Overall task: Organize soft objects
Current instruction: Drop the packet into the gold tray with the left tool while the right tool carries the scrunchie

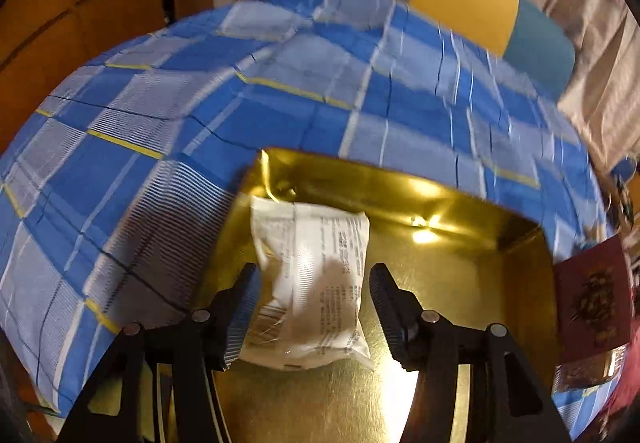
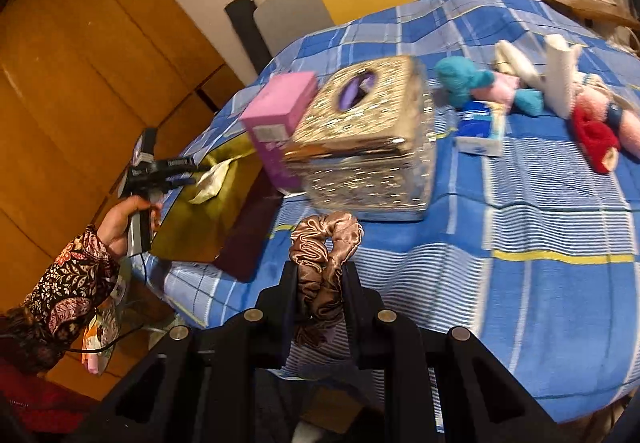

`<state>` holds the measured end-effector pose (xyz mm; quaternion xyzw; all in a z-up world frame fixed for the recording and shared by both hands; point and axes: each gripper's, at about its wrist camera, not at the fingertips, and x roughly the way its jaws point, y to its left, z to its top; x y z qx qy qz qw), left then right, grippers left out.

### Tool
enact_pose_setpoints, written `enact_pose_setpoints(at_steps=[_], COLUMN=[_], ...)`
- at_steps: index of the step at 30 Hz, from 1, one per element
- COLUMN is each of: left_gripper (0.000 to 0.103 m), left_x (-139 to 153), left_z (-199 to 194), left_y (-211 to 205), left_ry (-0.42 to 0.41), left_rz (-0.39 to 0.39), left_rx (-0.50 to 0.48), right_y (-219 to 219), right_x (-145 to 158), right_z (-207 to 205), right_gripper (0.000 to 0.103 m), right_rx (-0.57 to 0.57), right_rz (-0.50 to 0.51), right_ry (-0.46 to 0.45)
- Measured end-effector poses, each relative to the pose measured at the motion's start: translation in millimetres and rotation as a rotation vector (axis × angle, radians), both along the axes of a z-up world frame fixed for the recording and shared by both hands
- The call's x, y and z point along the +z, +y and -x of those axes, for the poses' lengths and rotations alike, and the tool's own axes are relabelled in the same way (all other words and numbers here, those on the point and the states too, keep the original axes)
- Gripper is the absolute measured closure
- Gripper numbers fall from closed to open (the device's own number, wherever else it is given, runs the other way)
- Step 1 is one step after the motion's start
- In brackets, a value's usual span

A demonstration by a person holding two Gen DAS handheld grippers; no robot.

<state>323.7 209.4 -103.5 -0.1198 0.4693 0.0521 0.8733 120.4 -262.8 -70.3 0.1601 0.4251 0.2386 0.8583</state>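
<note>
Already our wide left tongs [image 1: 314,283] straddle a white packet [image 1: 310,283] in the gold tray [image 1: 460,203]; right tongs [image 2: 322,275] clamp a satin scrunchie [image 2: 324,247]; far toys [image 2: 520,91] remain.

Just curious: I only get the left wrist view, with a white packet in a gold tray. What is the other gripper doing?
Observer: The right gripper is shut on a brown scrunchie, above the bed.
Operator: What else is on the bed?
Observer: A glittery box stands just beyond the scrunchie, with a pink box against its left side.
Operator: Any more soft things?
Observer: Yes, a teal, pink and red pile lies at the far right.
</note>
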Motion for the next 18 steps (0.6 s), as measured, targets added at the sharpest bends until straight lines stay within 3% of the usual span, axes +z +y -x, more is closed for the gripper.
enact_pose_setpoints(at_steps=[6,11,18], left_gripper=[0.046,0.046,0.046], left_x=[20,18,9], left_z=[44,84,128], left_y=[1,-8,-24], left_ry=[-0.114,-0.136,-0.142], left_rz=[0.051,0.131,0.155], left_rx=[0.011,0.007,0.032], right_y=[43,81,145], right_x=[6,13,19], right_z=[-13,-31,-68], right_gripper=[0.081,0.081,0.081], right_rx=[0.085,0.145,0.195], right_rz=[-0.008,0.002,0.056], right_ry=[-0.009,-0.011,0.018])
